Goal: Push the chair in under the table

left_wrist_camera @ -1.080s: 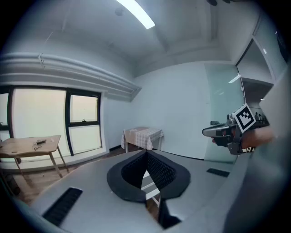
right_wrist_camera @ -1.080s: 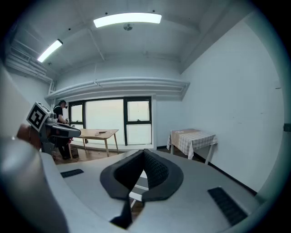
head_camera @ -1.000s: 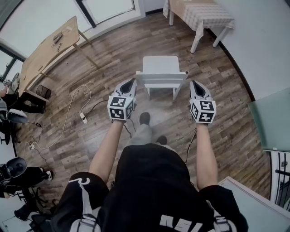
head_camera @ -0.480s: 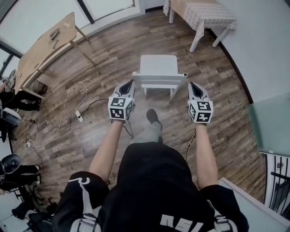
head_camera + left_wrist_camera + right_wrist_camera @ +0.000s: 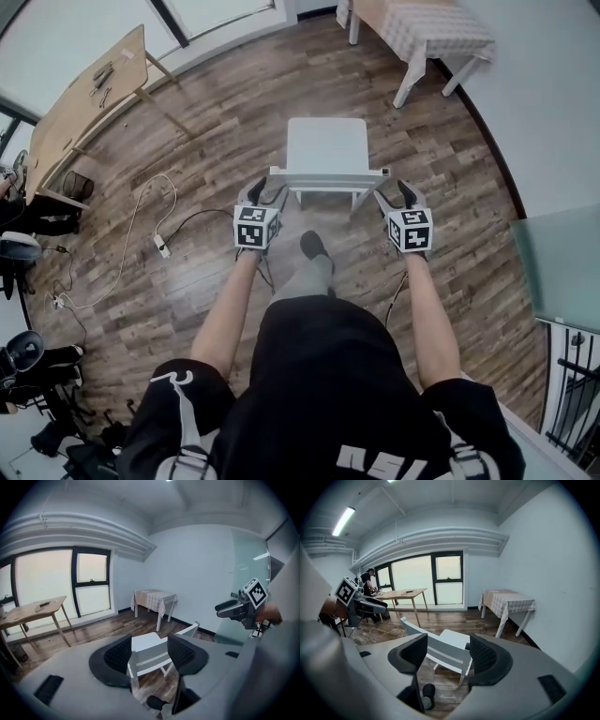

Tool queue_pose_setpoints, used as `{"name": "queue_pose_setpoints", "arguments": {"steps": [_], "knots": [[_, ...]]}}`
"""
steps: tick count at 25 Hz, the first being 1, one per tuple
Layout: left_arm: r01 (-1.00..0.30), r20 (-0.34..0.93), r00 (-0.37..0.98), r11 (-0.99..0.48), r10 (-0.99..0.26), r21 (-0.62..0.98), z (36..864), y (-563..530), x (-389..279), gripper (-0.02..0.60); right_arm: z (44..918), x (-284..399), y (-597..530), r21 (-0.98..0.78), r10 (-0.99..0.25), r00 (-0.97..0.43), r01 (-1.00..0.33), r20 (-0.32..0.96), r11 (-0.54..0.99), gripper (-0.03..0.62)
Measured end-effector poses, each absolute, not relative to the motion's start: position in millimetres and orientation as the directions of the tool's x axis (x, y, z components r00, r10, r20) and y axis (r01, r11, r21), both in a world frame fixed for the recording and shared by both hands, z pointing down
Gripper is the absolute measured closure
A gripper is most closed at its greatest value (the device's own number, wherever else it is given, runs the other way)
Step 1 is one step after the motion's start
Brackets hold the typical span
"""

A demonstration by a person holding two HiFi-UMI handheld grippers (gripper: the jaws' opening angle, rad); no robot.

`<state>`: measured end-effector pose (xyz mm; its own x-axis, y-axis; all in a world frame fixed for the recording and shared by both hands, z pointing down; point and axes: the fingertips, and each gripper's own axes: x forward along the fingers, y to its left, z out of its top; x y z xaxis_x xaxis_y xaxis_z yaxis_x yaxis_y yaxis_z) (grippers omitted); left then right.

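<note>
I have both forearms stretched forward and roughly parallel, one to each side of my body, with the marker cubes turned up toward the head camera. The left gripper (image 5: pixel 266 189) points forward and down at the left end of the chair's (image 5: pixel 325 148) back rail, and the right gripper (image 5: pixel 394 192) does the same at the right end. Both sets of jaws have just been opening and stand apart. In each gripper view a corner post of the chair back shows in the gap between the pads, and no pad presses on it. On the right the post sits close by one pad, and I cannot tell whether they touch.

The chair stands on the floor (image 5: pixel 450 187) with its back toward me and its seat facing the desk with the checked cloth (image 5: pixel 427 28), well apart from it. That desk is cut off by the top edge of the head view, and the seat hides most of the chair's legs.

The chair is plain white, with a flat square seat and horizontal back slats. The gripper pads are black with a cross-hatched face, set in smooth grey bodies. The floor is dark wood plank, and a bare wooden desk (image 5: pixel 84 103) stands off to the left.
</note>
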<state>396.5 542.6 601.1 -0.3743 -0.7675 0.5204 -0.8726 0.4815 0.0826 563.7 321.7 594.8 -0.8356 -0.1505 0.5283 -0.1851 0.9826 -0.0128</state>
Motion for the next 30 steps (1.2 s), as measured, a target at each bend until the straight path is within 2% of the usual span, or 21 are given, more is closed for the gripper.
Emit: {"name": "queue_pose_setpoints", "arguments": {"steps": [2, 5, 11, 18, 30], "knots": [[-0.873, 0.563, -0.362, 0.481, -0.743, 0.074, 623.1, 535.5, 385.4, 0.295, 615.3, 552.5, 310.5, -0.021, -0.133, -0.814, -0.175, 0.565, 0.984, 0.267], [-0.875, 0.622, -0.332, 0.478, -0.709, 0.078, 657.1, 524.8, 372.2, 0.257, 644.8, 537.1, 294.5, -0.031, -0.116, -0.782, -0.17, 0.612, 0.985, 0.237], [-0.859, 0.676, -0.306, 0.5, -0.671, 0.107, 694.0, 500.0, 347.8, 0.249, 695.2, 512.1, 269.4, -0.074, -0.073, -0.726, -0.168, 0.684, 0.983, 0.224], [-0.866, 0.717, -0.287, 0.491, -0.635, 0.089, 711.4, 483.6, 328.2, 0.24, 714.4, 492.5, 257.0, -0.125, -0.057, -0.717, -0.199, 0.695, 0.972, 0.227], [-0.868, 0.679, -0.234, 0.464, -0.695, 0.176, 722.7, 482.6, 324.8, 0.236, 720.7, 483.4, 262.6, -0.165, 0.003, -0.689, -0.17, 0.725, 0.971, 0.23]]}}
